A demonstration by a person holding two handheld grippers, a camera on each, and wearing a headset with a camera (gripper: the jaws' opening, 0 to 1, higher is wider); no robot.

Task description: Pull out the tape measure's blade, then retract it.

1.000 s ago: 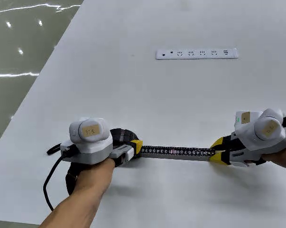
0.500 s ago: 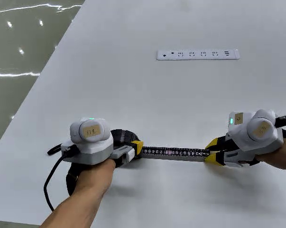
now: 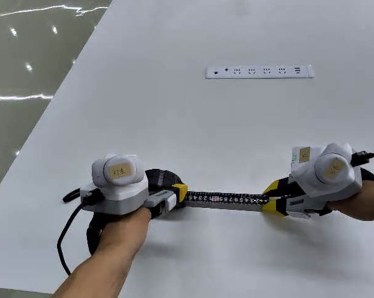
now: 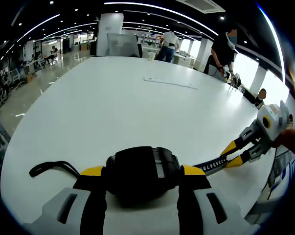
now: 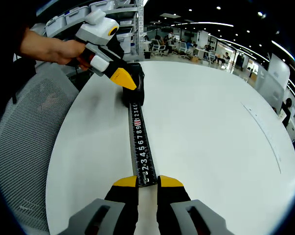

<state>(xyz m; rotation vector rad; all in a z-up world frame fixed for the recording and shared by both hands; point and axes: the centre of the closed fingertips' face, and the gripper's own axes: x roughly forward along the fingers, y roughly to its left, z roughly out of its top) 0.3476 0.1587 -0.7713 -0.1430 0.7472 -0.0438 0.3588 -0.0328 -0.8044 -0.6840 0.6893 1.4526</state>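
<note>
A black tape measure case (image 3: 160, 180) (image 4: 142, 172) lies on the white table (image 3: 193, 124), and my left gripper (image 3: 172, 190) (image 4: 142, 171) is shut on it. Its dark numbered blade (image 3: 224, 198) (image 5: 139, 144) runs right along the tabletop. My right gripper (image 3: 268, 198) (image 5: 147, 182) is shut on the blade's tip. In the right gripper view the case (image 5: 134, 87) sits at the blade's far end under the left gripper (image 5: 119, 76). In the left gripper view the right gripper (image 4: 235, 152) holds the blade (image 4: 212, 166) at the right.
A white power strip (image 3: 259, 72) (image 4: 170, 82) lies far back on the table. The case's black wrist strap (image 3: 69, 195) (image 4: 49, 168) trails left. The table's left edge (image 3: 47, 118) drops to a glossy floor. A mesh chair (image 5: 25, 132) stands beside the table.
My right gripper has moved left toward the case with the blade tip in it, so less blade shows. The left gripper and case have stayed put.
</note>
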